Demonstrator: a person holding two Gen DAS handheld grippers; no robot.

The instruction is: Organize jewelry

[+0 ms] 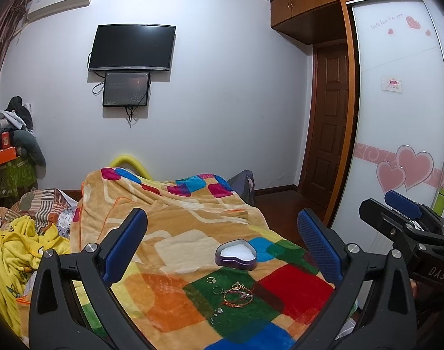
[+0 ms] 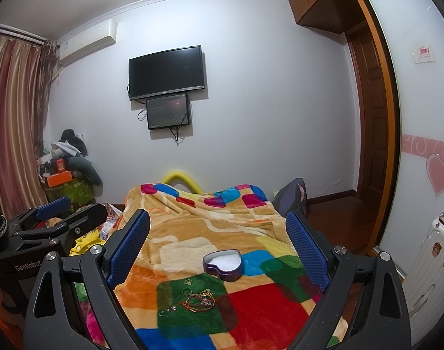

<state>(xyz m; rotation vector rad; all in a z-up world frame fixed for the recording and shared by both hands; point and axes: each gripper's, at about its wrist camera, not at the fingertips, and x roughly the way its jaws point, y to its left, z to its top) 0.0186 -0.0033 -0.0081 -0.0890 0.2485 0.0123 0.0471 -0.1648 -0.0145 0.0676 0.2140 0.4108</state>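
"GenRobot" is showing on the left gripper (image 2: 51, 213) and "DAS" on the right gripper (image 1: 402, 207); the wardrobe door (image 1: 397, 102) is carrying faint script, too small to read. Both grippers are hanging with jaws spread wide, holding nothing. The jewelry (image 1: 232, 293) is lying tangled on the blanket (image 1: 169, 233) between and below each pair of fingers, its small pieces hard to separate. The heart-shaped box (image 1: 236, 255) is sitting open just beyond it, with bare blanket lying around.

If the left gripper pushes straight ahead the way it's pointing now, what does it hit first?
Probably the blanket. The open left gripper points along the bed, and the heart-shaped box and loose jewelry lie lower in its view, likely under its line. Depth is unclear.
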